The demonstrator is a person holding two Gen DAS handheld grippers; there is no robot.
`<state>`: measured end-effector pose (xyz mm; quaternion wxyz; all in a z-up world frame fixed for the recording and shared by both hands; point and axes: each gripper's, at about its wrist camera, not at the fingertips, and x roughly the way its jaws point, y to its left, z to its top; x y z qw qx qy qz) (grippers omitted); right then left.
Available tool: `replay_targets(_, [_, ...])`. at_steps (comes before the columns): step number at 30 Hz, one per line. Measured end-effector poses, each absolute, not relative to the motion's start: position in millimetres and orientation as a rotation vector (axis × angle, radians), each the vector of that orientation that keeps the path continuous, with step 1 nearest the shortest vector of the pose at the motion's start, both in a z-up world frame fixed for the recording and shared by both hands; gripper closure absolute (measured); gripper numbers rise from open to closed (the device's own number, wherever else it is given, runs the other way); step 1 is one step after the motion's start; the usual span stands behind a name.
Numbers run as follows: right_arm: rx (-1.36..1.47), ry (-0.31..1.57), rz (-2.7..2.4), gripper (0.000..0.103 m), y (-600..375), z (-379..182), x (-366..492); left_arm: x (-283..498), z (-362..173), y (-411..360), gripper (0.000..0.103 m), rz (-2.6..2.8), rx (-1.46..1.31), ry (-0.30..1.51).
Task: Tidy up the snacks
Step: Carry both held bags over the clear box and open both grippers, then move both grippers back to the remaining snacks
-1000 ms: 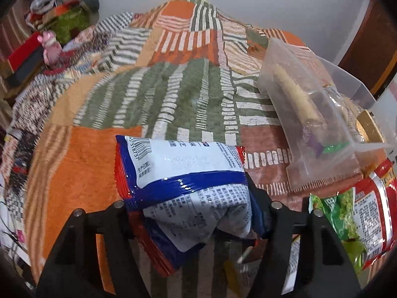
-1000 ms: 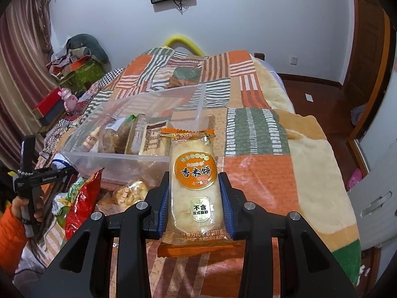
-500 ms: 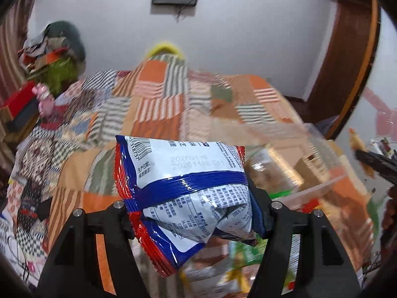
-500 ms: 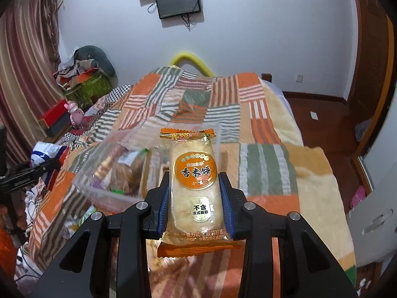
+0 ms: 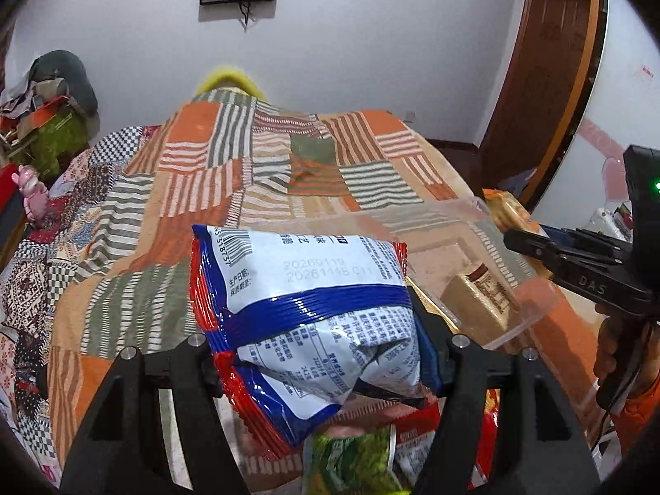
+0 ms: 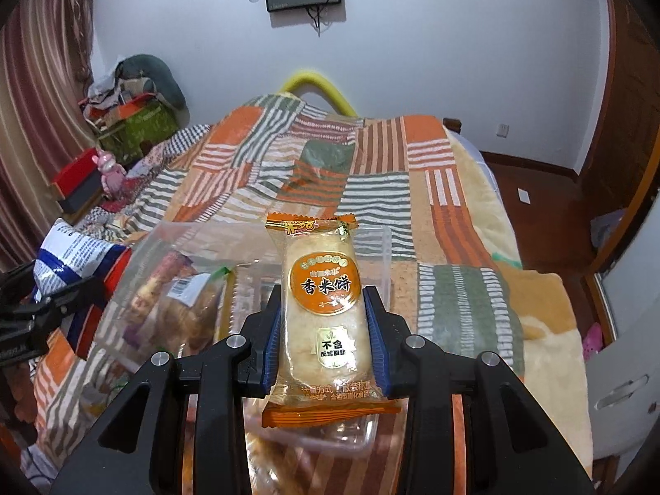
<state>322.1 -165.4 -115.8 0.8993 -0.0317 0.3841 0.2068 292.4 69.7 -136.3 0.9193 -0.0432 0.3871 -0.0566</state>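
My left gripper (image 5: 326, 342) is shut on a white, blue and red snack bag (image 5: 305, 301) and holds it above the bed, left of the clear plastic bin (image 5: 524, 309). My right gripper (image 6: 326, 330) is shut on an orange rice cracker packet (image 6: 321, 301) and holds it over the same clear bin (image 6: 383, 247), which holds several snacks (image 6: 181, 301). The left gripper with its bag also shows in the right wrist view (image 6: 70, 264). The right gripper and the hand on it also show in the left wrist view (image 5: 577, 260).
A patchwork blanket (image 5: 264, 173) covers the bed. Green and red snack bags (image 5: 354, 458) lie under my left gripper. A pink toy (image 6: 109, 169) and boxes stand at the left of the bed. A door (image 5: 540, 74) and wooden floor (image 6: 536, 189) are on the right.
Both grippers have risen and tilted up with their packets. The left gripper has swung right toward the bin; the right gripper now hangs over the bin.
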Motion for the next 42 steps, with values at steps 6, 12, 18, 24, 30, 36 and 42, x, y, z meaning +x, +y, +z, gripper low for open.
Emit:
replay_targets(6, [-0.089,0.828,0.424,0.07,-160,-126,333,311,-154,62,0.036,-0.133,-0.1,0.841])
replay_targets(12, [-0.113,0.829,0.441,0.069,-156,-126,332,321,-162,51,0.035,-0.125,-0.081,0.854])
replay_targets(18, [-0.08,0.858,0.459,0.066,-161,-130,330,323,-159,52,0.032,-0.117,-0.092,0.871])
replay_targets(24, [-0.084,0.826,0.461,0.053,-168,-119,316,313,-142,60,0.02,-0.11,-0.115,0.834])
replay_targets(30, [-0.068,0.792,0.475,0.046,-179,-103,299,292,-118,68,0.016,-0.084,-0.093,0.775])
replay_targets(36, [-0.053,0.772,0.486,0.041,-191,-95,280,263,-108,76,0.013,-0.065,-0.06,0.758])
replay_targets(42, [-0.06,0.775,0.485,0.041,-196,-97,259,232,-114,90,0.011,-0.048,-0.07,0.777])
